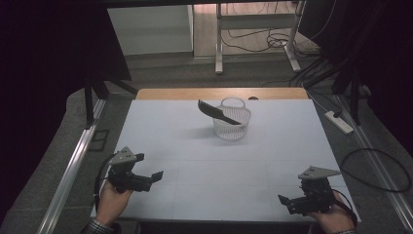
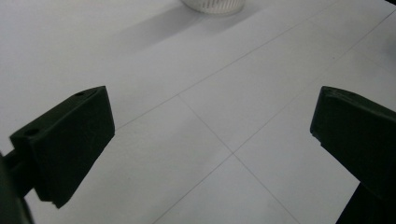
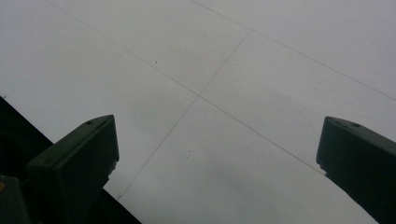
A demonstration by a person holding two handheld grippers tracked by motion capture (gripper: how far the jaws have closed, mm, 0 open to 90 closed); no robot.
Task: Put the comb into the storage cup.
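Observation:
A white mesh basket stands on the white table, toward its far middle. A dark flat comb-like tool lies tilted across the basket's rim, its wide end sticking out to the left. My left gripper hovers near the front left, held in a hand, open with nothing between its fingers. In the left gripper view the gripper points over bare table toward the basket's base. My right gripper is at the front right, also open and empty. The right gripper view has the gripper above the table's front edge.
A wooden strip runs along the table's far edge. A metal rail lies left of the table. On the floor to the right are a power strip and a looped cable. Desk legs stand beyond.

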